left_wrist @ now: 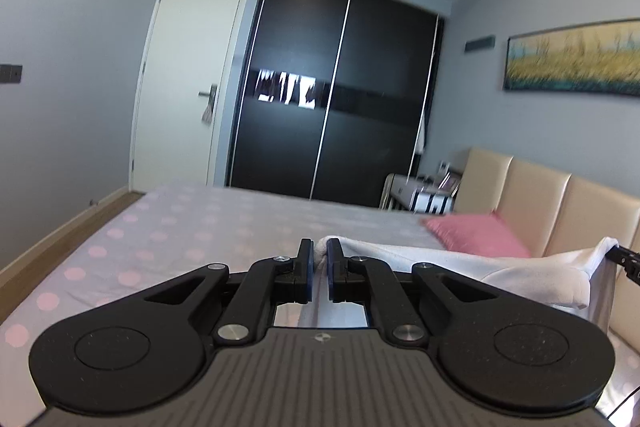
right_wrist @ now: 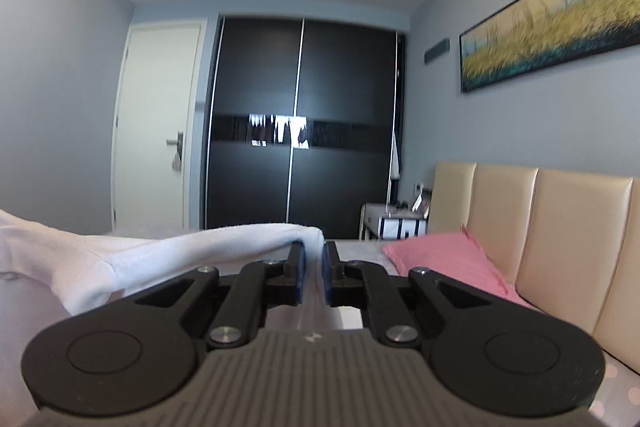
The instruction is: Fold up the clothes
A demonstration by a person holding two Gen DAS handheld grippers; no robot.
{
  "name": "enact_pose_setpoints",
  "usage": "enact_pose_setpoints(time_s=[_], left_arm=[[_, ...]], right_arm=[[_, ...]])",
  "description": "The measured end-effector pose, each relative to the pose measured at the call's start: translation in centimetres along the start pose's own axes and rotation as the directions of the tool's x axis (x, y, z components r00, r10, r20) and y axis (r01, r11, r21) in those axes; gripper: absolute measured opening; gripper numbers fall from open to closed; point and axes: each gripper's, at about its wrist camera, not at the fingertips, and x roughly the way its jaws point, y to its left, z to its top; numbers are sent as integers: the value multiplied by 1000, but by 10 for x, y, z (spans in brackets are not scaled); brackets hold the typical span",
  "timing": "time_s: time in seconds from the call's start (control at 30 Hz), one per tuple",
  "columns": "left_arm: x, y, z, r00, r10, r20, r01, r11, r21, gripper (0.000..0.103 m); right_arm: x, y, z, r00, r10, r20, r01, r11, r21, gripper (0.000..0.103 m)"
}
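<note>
We hold the white garment point(left_wrist: 460, 263) stretched level between us above the dotted bed point(left_wrist: 168, 227), left gripper point(left_wrist: 319, 259) and right gripper point(right_wrist: 313, 259) each clamped on one end, its long edge running hand to hand.

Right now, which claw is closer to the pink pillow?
Right. The right claw is just beside the pillow; the left claw is farther off, at the white cloth's other end.
</note>
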Motion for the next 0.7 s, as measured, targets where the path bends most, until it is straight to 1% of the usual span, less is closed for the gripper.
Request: enact_pose_setpoints(time_s=[0.07,0.13,0.2,0.27,0.4,0.53,0.67,0.7], left_arm=[[32,7,-10,999,20,-45,-19,1000,12,5],[64,14,-21,994,42,-102,-41,999,18,5],[97,21,-33,984,64,-165,-62,998,17,5],[129,28,-48,974,85,-208,-81,996,31,5],[190,39,-75,947,119,-298,-109,993,48,5],[241,47,-104,924,138,-357,-115,990,85,5],[291,51,-133,894,159,-420,-114,985,132,5],[304,54,-141,883,166,-439,-116,984,137,5]], right_arm=[[34,7,-13,998,-2,-57,2,1000,-10,10],[68,13,-27,992,-2,-127,0,1000,-13,10],[103,20,-45,981,-7,-192,2,1000,-23,10],[136,25,-63,972,-21,-235,9,999,-49,10],[197,32,-96,947,-46,-319,23,997,-75,10],[252,40,-132,915,-65,-398,27,995,-100,10],[305,50,-171,879,-88,-469,19,989,-150,10],[317,52,-182,868,-92,-489,15,987,-159,10]])
